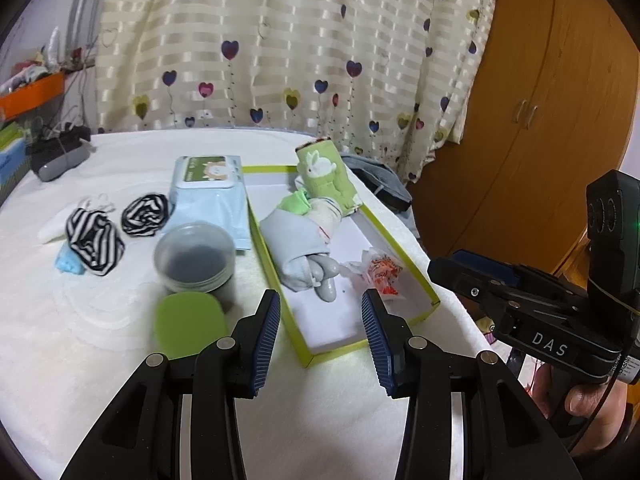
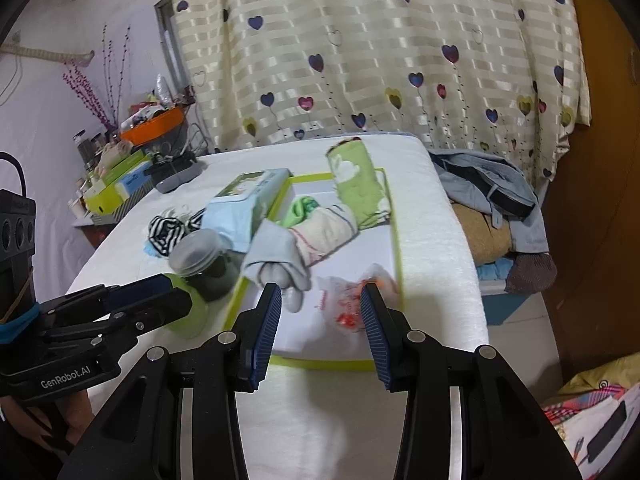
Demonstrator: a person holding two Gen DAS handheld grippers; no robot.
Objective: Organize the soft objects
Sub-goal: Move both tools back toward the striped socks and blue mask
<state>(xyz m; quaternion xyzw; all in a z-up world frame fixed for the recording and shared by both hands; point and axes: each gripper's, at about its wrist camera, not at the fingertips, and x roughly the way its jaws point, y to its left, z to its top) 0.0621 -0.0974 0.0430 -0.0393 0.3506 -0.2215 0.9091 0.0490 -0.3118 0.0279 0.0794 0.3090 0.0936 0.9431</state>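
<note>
The left black plastic tongs [image 1: 321,334] have two angular arms with cut-out windows, round silver pivot pins at the joints and dark blue ribbed pads [image 1: 269,338] on the inner faces. The right black plastic tongs [image 2: 321,332] are built alike, with the same silver pins and blue ribbed pads [image 2: 267,334]. Seen from the side, the right unit bears white letters "DAS", small screws and a boxy black camera housing with round lenses; the left unit reads "GenRobot.AI" and has a blue band and a black cable loop.
</note>
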